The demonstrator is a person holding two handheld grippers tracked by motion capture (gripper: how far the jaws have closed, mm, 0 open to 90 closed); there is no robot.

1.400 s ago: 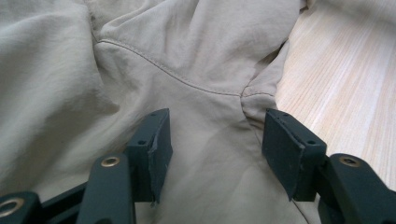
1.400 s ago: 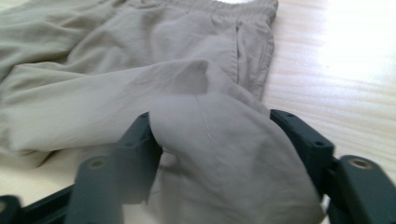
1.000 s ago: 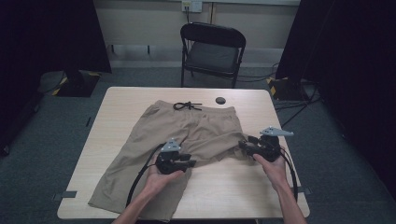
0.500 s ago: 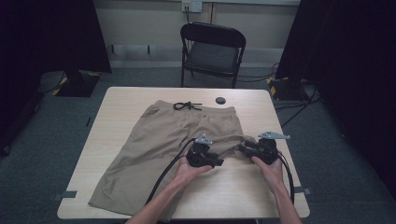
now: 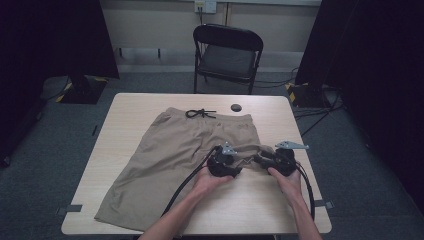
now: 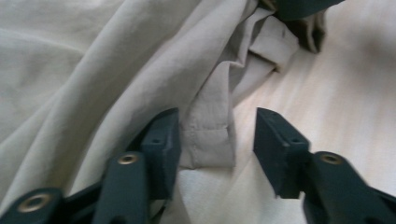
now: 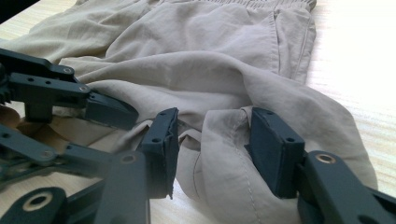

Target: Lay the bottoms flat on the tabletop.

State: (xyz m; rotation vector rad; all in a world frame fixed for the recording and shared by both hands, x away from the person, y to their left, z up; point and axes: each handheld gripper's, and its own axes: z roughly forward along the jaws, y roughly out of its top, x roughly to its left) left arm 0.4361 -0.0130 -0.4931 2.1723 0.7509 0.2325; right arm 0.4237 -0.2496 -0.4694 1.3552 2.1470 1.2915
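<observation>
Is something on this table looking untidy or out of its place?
Yes. The right leg of the beige shorts is bunched into folds near the table's front edge, between the left gripper and right gripper, while the other leg lies flat. The black drawstring lies loose above the waistband.

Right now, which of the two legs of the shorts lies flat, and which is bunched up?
The leg on the left of the high view lies flat toward the near table edge. The other leg is bunched between the left gripper and right gripper.
</observation>
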